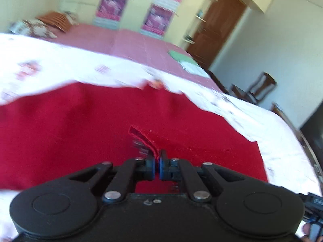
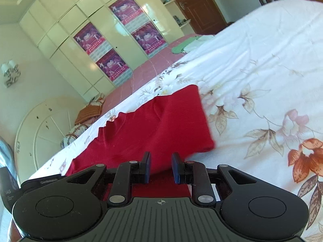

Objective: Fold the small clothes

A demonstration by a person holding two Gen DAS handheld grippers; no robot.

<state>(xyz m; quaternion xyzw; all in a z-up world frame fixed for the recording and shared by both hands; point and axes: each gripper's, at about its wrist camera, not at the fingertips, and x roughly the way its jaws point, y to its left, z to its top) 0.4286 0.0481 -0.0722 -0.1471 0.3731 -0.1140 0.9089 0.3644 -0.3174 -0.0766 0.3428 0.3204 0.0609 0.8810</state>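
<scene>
A bed point(image 2: 262, 46) with a flowered white sheet carries the red garment point(image 2: 157, 125), lying near its front edge. The left gripper point(image 1: 157, 164) is closed on a red hem strip. The right gripper point(image 2: 160, 168) stands part open, holding nothing, with the cloth directly ahead of it. No writing is readable.

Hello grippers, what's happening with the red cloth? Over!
Left gripper shut on red cloth hem. Right gripper open, red cloth between its fingers. Cloth on floral bedsheet. Nothing blocking.
</scene>
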